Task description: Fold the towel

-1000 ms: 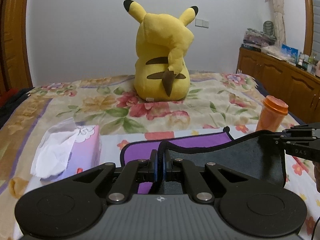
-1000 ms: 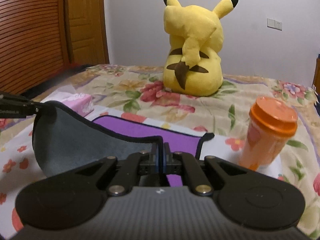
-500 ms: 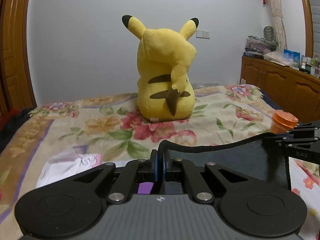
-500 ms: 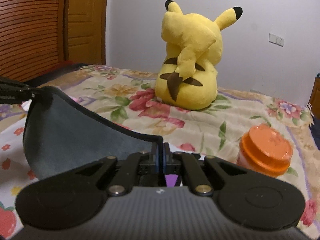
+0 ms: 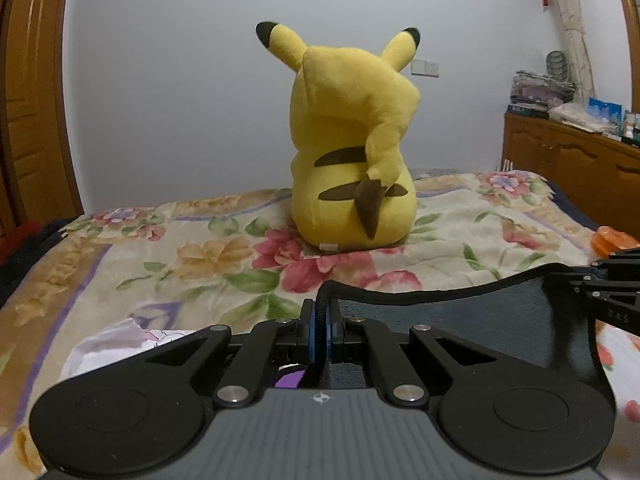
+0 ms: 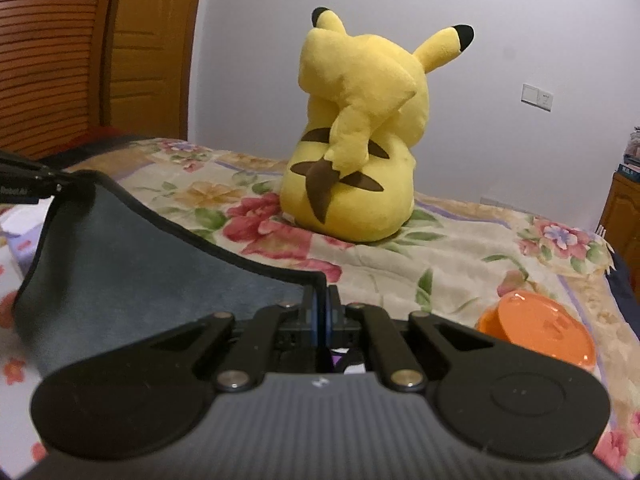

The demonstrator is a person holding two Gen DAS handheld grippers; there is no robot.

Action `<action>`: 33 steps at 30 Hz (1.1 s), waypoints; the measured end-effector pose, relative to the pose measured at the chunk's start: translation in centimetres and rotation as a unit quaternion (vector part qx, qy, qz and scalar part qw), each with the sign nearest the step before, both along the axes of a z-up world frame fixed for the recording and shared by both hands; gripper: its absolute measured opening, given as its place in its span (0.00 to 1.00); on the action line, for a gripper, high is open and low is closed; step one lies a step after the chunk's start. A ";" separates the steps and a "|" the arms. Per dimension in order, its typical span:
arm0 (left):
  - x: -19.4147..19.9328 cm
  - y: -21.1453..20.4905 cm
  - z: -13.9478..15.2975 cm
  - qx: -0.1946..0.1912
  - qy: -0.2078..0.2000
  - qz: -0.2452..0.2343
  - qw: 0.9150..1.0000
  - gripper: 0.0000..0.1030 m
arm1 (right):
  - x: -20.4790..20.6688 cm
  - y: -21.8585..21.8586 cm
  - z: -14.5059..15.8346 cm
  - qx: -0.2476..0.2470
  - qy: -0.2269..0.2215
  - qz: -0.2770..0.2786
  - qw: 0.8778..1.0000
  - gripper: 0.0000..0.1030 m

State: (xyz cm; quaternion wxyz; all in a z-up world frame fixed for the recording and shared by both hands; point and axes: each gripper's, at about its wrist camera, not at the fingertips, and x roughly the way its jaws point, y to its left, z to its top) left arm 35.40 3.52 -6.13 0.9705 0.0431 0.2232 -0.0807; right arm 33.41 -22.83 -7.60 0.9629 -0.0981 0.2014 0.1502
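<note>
The towel (image 5: 460, 320) is dark grey on the side facing me, with a black hem and a purple other side. It hangs stretched between both grippers above the bed. My left gripper (image 5: 320, 312) is shut on one top corner. My right gripper (image 6: 320, 304) is shut on the other top corner, and the towel (image 6: 132, 264) spreads to its left. The right gripper also shows at the right edge of the left wrist view (image 5: 600, 292). The left gripper shows at the left edge of the right wrist view (image 6: 60, 182). The towel's lower part is hidden behind the gripper bodies.
A large yellow plush toy (image 5: 352, 160) sits on the flowered bedspread (image 5: 200, 256) beyond the towel. An orange-lidded cup (image 6: 540, 332) stands at the right. A tissue pack (image 5: 120, 344) lies at the left. A wooden cabinet (image 5: 568, 168) stands at the right, a wooden door (image 6: 152, 48) at the left.
Both grippers have risen and moved forward with the towel's corners. The purple side has dropped out of sight, and the cup and tissue pack sit lower in view.
</note>
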 end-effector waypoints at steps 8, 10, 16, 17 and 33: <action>1.9 0.4 -3.8 0.011 0.028 0.014 0.999 0.08 | 2.0 0.4 -3.6 -0.011 0.026 -0.011 1.000 0.04; 2.2 0.4 -4.5 0.012 0.034 0.016 0.999 0.08 | 2.4 0.4 -4.3 -0.012 0.035 -0.014 0.999 0.04; 2.6 0.4 -5.7 0.019 0.041 0.017 0.999 0.08 | 3.1 0.6 -5.5 -0.014 0.050 -0.018 0.998 0.05; 2.6 0.4 -5.8 0.021 0.042 0.017 0.999 0.08 | 3.2 0.6 -5.6 -0.014 0.052 -0.019 0.998 0.05; 0.0 0.3 -5.1 0.018 0.071 0.014 0.997 0.23 | 0.2 -0.5 -4.5 0.018 0.068 -0.035 0.997 0.51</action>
